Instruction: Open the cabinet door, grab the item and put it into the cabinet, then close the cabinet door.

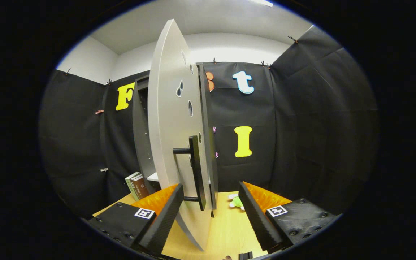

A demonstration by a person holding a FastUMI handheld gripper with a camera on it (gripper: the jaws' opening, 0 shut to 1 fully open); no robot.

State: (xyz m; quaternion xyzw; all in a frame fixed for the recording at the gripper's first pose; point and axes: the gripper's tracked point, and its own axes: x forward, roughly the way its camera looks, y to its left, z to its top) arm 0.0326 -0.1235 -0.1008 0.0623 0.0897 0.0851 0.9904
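Note:
The cabinet door [170, 119], a pale grey panel with small cut-out holes, is swung open and stands edge-on between my fingers. Its dark bar handle [196, 172] sits just ahead of the fingers, near the left finger [163, 216]. My gripper [211, 213] is open, and neither finger presses on the handle. The dark cabinet body [141, 133] stands behind the door to the left. A small green and white soft toy [236, 202] lies on the wooden table just beyond the right finger [256, 213].
The wooden table [226, 231] runs under the fingers. A few books [136, 186] lean beside the cabinet's base at the left. Black cloth walls close in the booth behind and on both sides.

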